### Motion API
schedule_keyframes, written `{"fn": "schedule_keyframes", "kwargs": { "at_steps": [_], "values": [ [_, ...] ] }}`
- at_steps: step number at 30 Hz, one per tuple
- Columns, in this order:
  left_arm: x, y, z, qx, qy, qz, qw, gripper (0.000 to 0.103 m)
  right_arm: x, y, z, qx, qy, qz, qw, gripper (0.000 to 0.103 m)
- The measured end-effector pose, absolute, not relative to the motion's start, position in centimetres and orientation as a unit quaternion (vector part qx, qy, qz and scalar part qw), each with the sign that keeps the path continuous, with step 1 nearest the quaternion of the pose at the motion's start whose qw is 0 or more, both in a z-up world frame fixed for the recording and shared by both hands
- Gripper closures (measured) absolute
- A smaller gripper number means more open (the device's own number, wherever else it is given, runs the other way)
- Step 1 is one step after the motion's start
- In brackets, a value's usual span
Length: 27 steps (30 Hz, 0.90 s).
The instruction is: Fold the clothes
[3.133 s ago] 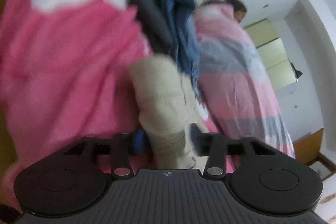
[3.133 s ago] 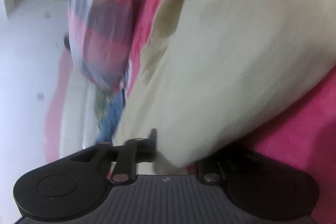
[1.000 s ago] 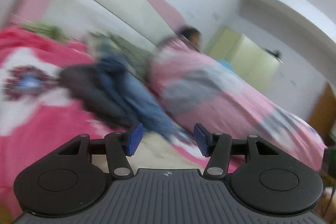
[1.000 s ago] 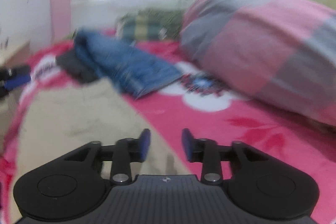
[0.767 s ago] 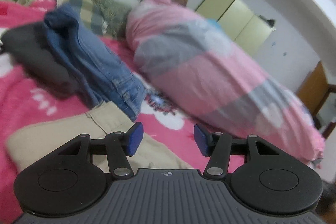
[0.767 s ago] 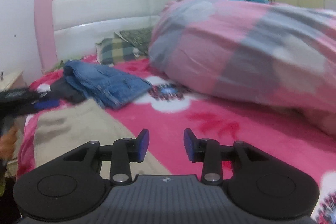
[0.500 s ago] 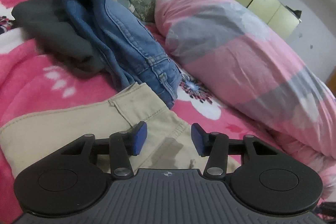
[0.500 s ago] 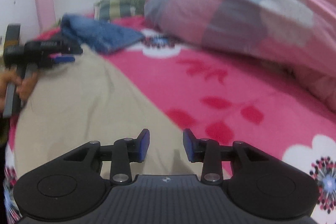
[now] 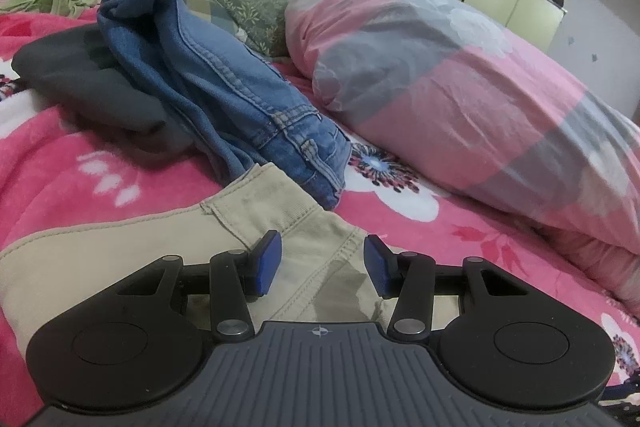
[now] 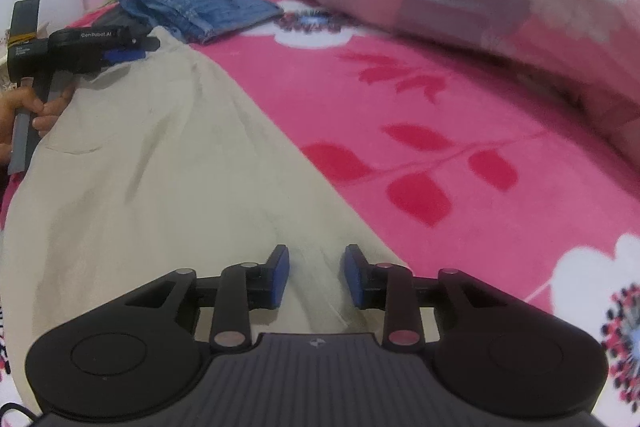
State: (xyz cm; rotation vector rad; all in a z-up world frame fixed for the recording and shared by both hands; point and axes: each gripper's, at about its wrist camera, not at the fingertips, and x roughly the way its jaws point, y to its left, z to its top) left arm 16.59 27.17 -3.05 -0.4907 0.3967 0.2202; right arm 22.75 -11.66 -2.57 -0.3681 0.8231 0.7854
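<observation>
Both tongs hover spread over the beige trousers [image 10: 160, 187], left gripper [image 9: 322, 263] above the waistband, right gripper [image 10: 314, 277] narrowing with cloth below its pads.

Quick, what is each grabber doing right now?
Left gripper: open over the beige cotton trousers, holding nothing.
Right gripper: closing over them, nothing pinched yet.

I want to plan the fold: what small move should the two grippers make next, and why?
Probably lower both and pinch the beige trousers. The left gripper hovers open over the waistband; the right gripper, jaws closing, has only flat cloth below, nothing gripped.
</observation>
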Motion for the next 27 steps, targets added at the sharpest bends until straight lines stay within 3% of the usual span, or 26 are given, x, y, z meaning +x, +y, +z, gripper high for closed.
{"fn": "schedule_keyframes", "kwargs": {
  "at_steps": [2, 3, 5, 6, 27],
  "values": [
    [16.6, 27.2, -3.1, -0.239, 0.195, 0.108, 0.945, 0.056, 22.6, -11.7, -2.5, -0.173, 0.390, 0.372, 0.824, 0.072],
    [16.6, 27.2, -3.1, -0.238, 0.195, 0.108, 0.945, 0.056, 22.3, -11.6, -2.3, -0.183, 0.386, 0.369, 0.825, 0.077],
    [16.6, 27.2, -3.1, -0.238, 0.194, 0.108, 0.945, 0.056, 21.2, -11.1, -2.1, -0.213, 0.371, 0.357, 0.830, 0.097],
    [16.6, 27.2, -3.1, -0.238, 0.194, 0.109, 0.945, 0.056, 20.8, -11.0, -2.0, -0.222, 0.363, 0.350, 0.834, 0.099],
    [16.5, 27.3, -3.0, -0.240, 0.192, 0.112, 0.945, 0.057, 17.4, -10.5, -1.2, -0.308, 0.310, 0.296, 0.849, 0.101]
  ]
}}
